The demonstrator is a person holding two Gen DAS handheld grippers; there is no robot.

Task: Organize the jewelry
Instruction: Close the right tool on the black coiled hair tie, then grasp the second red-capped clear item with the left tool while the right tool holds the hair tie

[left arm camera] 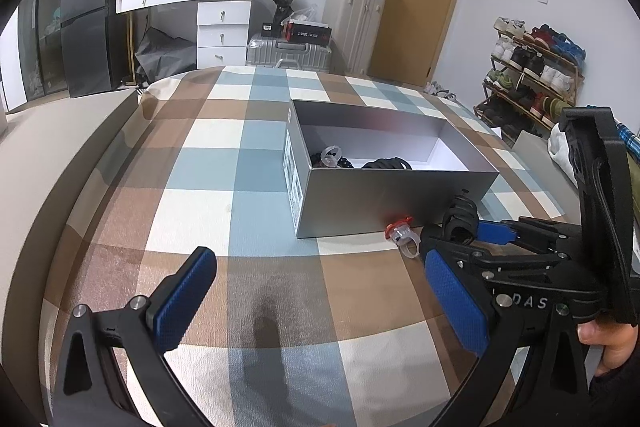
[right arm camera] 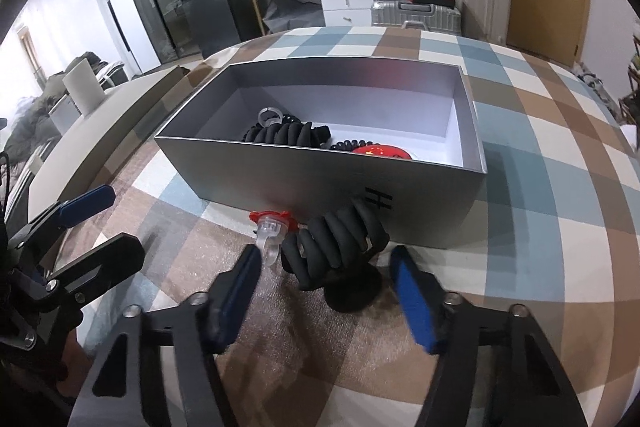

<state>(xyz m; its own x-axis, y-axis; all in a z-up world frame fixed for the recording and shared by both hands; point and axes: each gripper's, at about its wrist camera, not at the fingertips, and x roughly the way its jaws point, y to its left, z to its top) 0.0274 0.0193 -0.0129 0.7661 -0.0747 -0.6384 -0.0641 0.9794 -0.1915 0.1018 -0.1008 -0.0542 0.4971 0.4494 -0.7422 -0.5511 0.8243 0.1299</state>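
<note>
right gripper [right arm camera: 326, 267]: jaws half spread around black spiral hair tie [right arm camera: 334, 247], pads not pressing | left gripper [left arm camera: 316, 291]: spread wide, nothing held

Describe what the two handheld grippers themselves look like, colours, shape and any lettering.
Both the left gripper and the right gripper have black angular frames with triangular cut-outs and silver bolts. Each finger ends in a textured blue pad. The right gripper's body shows white letters, "DAS". A dark sleeve shows at the hand holding it.

Grey box [right arm camera: 320, 183], black scrunchie [right arm camera: 336, 247], blue-brown-cream checked cloth [right arm camera: 540, 163].
</note>
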